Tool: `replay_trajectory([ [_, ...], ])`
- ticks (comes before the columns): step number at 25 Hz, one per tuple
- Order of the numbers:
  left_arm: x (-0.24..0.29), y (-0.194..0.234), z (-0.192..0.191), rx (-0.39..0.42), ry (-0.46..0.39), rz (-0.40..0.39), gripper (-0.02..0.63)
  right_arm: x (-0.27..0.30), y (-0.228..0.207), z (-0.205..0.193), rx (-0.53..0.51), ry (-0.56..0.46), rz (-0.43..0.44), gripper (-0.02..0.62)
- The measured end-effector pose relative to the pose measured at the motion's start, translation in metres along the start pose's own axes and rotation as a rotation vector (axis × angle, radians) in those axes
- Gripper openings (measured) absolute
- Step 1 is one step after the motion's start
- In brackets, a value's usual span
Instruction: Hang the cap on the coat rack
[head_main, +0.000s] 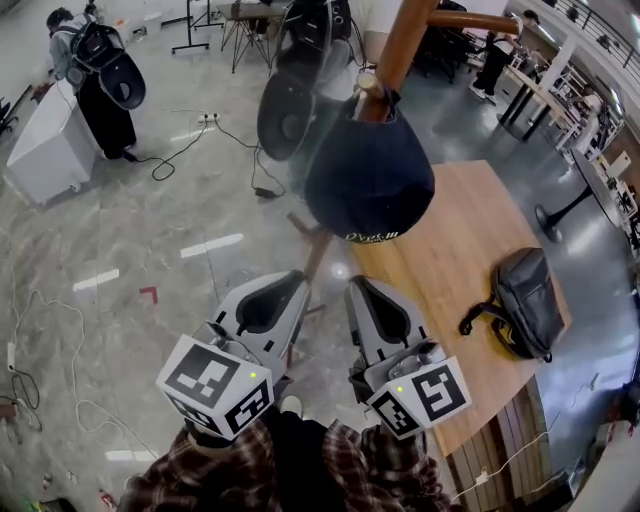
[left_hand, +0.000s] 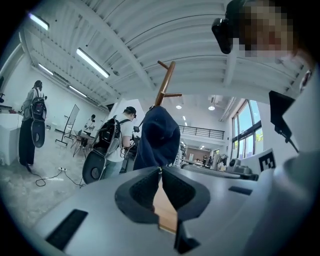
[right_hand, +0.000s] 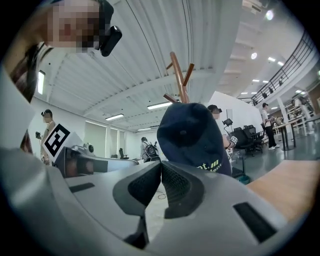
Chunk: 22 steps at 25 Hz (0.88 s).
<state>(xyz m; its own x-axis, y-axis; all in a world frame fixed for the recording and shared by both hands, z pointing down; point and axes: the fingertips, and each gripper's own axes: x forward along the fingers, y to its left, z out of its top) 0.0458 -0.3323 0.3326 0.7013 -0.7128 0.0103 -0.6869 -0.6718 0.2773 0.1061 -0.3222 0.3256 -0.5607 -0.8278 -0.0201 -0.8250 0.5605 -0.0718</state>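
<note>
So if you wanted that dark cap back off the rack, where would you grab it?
The cap hangs from the coat rack with its rounded crown facing outward, too broad to pinch. Probably take its lower edge by the lettering, coming from below.

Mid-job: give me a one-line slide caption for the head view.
Navy cap hanging on the coat rack, left claw and right claw shut, empty and clear of it.

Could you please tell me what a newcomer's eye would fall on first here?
The dark navy cap hanging on the wooden coat rack, at the top centre of the head view. Below it the left gripper and right gripper point toward it, jaws together and empty; a black bag lies on the wooden table at right.
</note>
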Motion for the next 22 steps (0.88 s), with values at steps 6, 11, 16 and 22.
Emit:
replay_trajectory([
  [6,0.000,-0.003,-0.014,0.012,0.043,-0.013,0.011,-0.003,0.002,-0.013,0.018,0.030,-0.010,0.012],
  [11,0.006,-0.008,-0.011,0.008,0.038,-0.037,0.011,-0.004,-0.004,-0.014,0.020,0.048,-0.026,0.012],
  [16,0.007,-0.016,-0.012,0.016,0.030,-0.053,0.011,-0.009,-0.005,-0.015,0.010,0.053,-0.031,0.011],
  [22,0.000,-0.013,-0.003,0.024,0.012,-0.063,0.011,-0.003,0.003,-0.011,0.004,0.046,-0.028,0.011],
])
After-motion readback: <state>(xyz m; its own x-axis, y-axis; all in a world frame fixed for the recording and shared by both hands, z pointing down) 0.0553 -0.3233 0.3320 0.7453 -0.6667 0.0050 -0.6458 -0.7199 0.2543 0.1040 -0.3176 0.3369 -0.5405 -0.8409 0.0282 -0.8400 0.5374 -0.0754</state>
